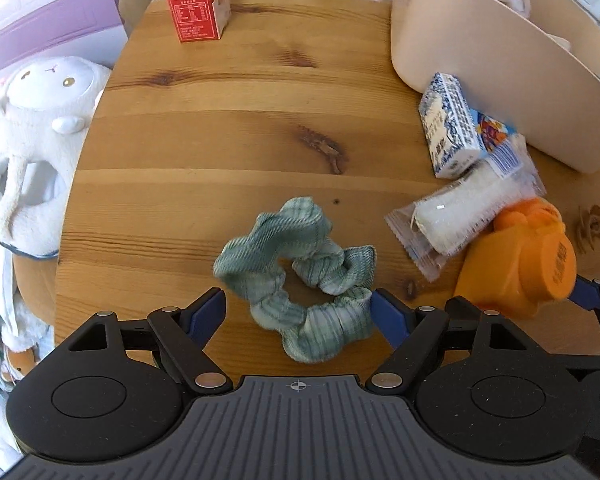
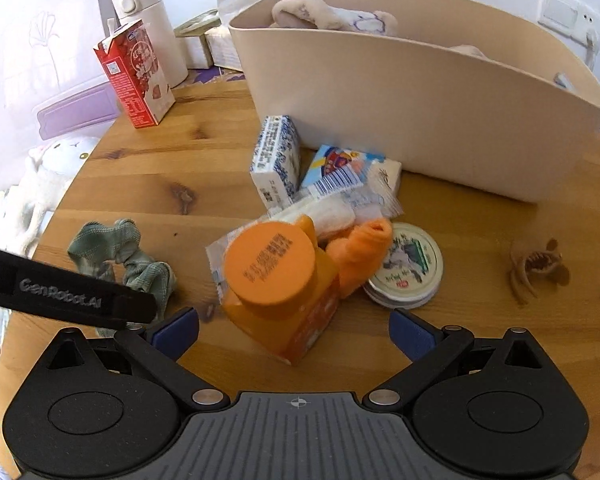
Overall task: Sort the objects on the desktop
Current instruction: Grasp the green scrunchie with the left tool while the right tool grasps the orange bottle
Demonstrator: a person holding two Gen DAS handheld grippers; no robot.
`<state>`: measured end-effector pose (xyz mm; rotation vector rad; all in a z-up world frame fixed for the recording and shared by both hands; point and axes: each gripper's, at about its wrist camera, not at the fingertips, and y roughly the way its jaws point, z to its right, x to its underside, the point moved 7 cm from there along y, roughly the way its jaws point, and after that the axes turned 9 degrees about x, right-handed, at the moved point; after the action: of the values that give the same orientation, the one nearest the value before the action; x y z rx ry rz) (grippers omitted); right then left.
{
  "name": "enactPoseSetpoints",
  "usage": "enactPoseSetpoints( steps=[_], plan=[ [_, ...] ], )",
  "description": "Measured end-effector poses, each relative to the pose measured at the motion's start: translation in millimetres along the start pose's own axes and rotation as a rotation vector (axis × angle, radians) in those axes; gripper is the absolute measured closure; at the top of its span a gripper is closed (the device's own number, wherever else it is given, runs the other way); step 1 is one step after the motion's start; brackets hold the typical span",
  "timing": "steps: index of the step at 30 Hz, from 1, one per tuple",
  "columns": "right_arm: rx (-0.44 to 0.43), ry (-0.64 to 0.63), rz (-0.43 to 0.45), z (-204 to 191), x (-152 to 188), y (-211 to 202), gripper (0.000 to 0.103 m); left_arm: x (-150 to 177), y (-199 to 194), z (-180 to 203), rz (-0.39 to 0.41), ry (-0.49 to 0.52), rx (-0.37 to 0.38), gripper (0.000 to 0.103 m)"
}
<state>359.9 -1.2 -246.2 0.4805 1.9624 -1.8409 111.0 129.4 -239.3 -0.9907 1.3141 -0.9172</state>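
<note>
A green ruffled scrunchie [image 1: 296,276] lies on the round wooden table [image 1: 220,140]. My left gripper [image 1: 298,312] hangs over it, open, a blue pad on either side of its near half. The same scrunchie [image 2: 120,256] shows at the left of the right wrist view, partly behind the left gripper's black body [image 2: 68,296]. An orange bottle [image 2: 276,280] lies tilted with its cap toward the camera. My right gripper [image 2: 294,330] is open, its pads standing well clear on both sides of the bottle. In the left wrist view the bottle [image 1: 520,256] is at the right.
A cream basket [image 2: 420,100] with soft items stands behind. Before it lie a blue-white box [image 2: 276,160], a snack packet [image 2: 340,176], orange cloth [image 2: 364,248] and a round tin [image 2: 408,268]. A brown hair claw [image 2: 536,268] lies right. Red carton [image 2: 134,76] and white flask [image 2: 152,28] stand back left; a plush toy [image 1: 32,140] lies off the table's left edge.
</note>
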Motion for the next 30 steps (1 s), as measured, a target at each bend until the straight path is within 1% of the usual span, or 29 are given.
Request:
enactPoseSetpoints(
  steps=[4, 6, 8, 9, 13, 16, 18, 19, 21, 23, 24, 26, 28, 29, 30],
  plan=[
    [0.021, 0.0, 0.001, -0.1, -4.5, 5.3, 0.009, -2.8, 6.1, 1.7, -0.004, -0.013, 0.003, 0.022],
    [0.024, -0.005, 0.002, -1.5, -5.0, 6.6, 0.015, -2.7, 8.9, 2.1, -0.013, -0.027, 0.007, 0.022],
    [0.025, 0.0, 0.006, -1.7, -4.8, 6.9, 0.017, -2.9, 10.0, 1.6, -0.016, -0.04, 0.011, 0.022],
    [0.027, 0.005, 0.007, -1.3, -4.7, 7.4, 0.02, -2.3, 9.6, 3.0, -0.014, -0.041, 0.007, 0.022],
    [0.036, 0.02, 0.004, 2.9, -4.1, 7.8, 0.025, -2.8, 9.3, 3.1, -0.011, -0.038, 0.002, 0.022],
    [0.042, 0.017, 0.016, 4.5, -2.9, 5.5, 0.03, -3.3, 9.5, 4.5, -0.016, -0.03, -0.001, 0.023],
    [0.049, 0.012, 0.026, 5.8, -2.3, 4.4, 0.039, -1.3, 8.0, 5.5, -0.016, -0.016, -0.014, 0.027],
    [0.05, 0.009, 0.025, 6.3, -1.7, 4.4, 0.042, 0.0, 7.0, 6.3, -0.014, -0.007, -0.023, 0.03],
    [0.048, 0.003, 0.023, 7.1, -0.2, 4.0, 0.052, 2.1, 6.6, 6.9, -0.009, 0.006, -0.033, 0.035],
    [0.047, -0.007, 0.031, 7.0, 1.2, 2.2, 0.058, 4.4, 4.2, 5.1, -0.002, 0.008, -0.036, 0.043],
    [0.048, -0.012, 0.035, 7.2, 2.2, 1.0, 0.06, 6.1, 3.0, 4.8, 0.0, 0.007, -0.036, 0.045],
    [0.049, -0.021, 0.045, 8.2, 4.2, -1.1, 0.062, 8.0, 0.2, 3.9, 0.004, 0.007, -0.037, 0.053],
    [0.049, -0.031, 0.052, 9.2, 5.7, -3.3, 0.064, 10.1, -1.7, 2.7, 0.005, 0.005, -0.034, 0.056],
    [0.047, -0.04, 0.054, 9.3, 6.8, -4.3, 0.065, 11.2, -3.3, 1.7, 0.007, 0.002, -0.037, 0.061],
    [0.044, -0.051, 0.055, 9.3, 7.8, -5.3, 0.065, 12.1, -4.3, 1.3, 0.007, -0.001, -0.042, 0.063]
  ],
)
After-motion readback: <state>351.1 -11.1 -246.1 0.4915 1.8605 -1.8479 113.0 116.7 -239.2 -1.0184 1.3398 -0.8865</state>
